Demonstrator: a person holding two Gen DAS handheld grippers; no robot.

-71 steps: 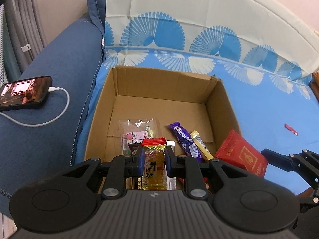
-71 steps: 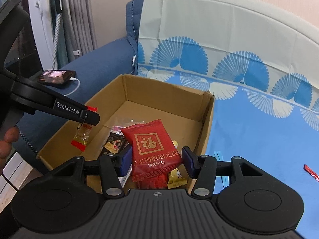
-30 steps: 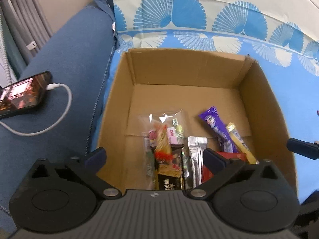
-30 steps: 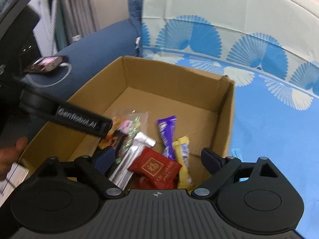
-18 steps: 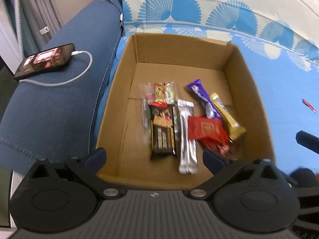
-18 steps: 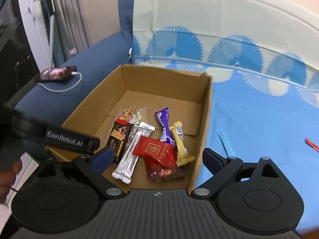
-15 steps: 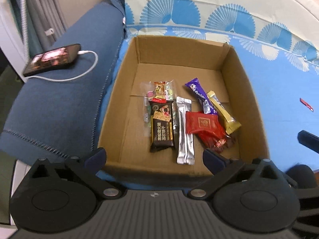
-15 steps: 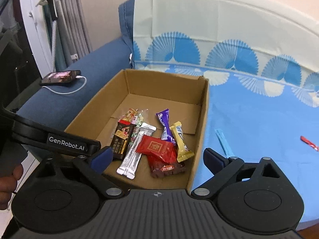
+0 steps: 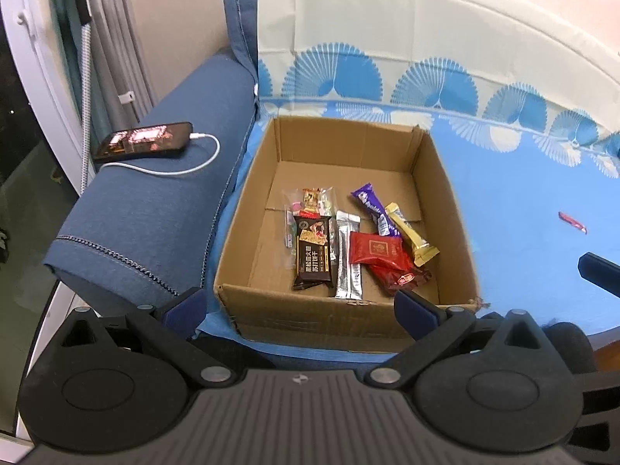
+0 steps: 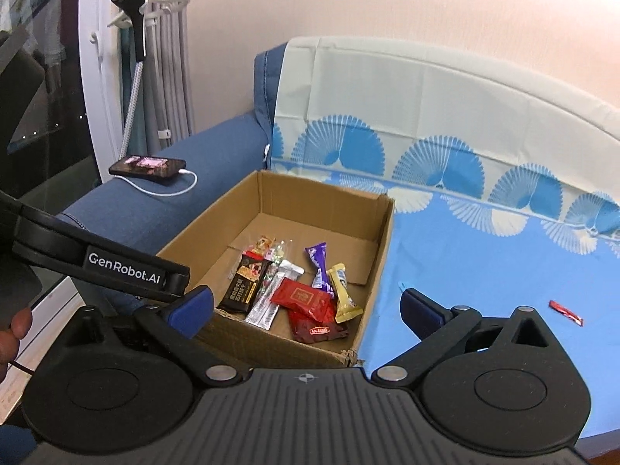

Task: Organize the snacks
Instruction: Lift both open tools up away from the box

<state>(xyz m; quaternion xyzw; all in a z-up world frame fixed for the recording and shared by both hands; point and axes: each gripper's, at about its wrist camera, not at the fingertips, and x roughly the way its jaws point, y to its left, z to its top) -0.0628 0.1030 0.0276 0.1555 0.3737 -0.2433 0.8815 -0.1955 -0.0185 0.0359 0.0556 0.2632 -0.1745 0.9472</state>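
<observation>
Both claws are standing empty. The left gripper (image 9: 300,306) is holding its jaws spread wide with nothing between the pads. The right gripper (image 10: 306,308) is still widening toward its full spread, likewise with nothing between its pads. Judged from this, neither is engaged in a carry; both appear to be backing off to survey the work.

The snacks are lying ahead of and below both claws, on the floor of the cardboard box (image 9: 345,321), whose near wall is sitting just beyond the left fingertips. They are gathered toward the near half, roughly side by side: a dark bar (image 9: 313,252), a silver stick pack (image 9: 347,259), a red packet (image 9: 375,250) overlapping a darker red one (image 9: 403,277), a purple bar (image 9: 372,206), a gold bar (image 9: 410,238) and a clear bag of small sweets (image 9: 308,203) furthest back. The lengthwise arrangement is suggesting deliberate sorting rather than dumping.

One item is remaining outside: a small red wrapper (image 10: 565,312) is lying on the cloth well to the right of the right claw, apart from the box. In my judgement it is the outstanding piece.

The box is resting on a blue fan-patterned cloth (image 9: 515,193) spread over a sofa seat and back. Left of the box, the blue armrest (image 9: 155,209) is carrying a lit phone (image 9: 143,141) on a white charging cable (image 9: 182,168). Grey curtains (image 10: 170,50) and a white frame are standing further left.
</observation>
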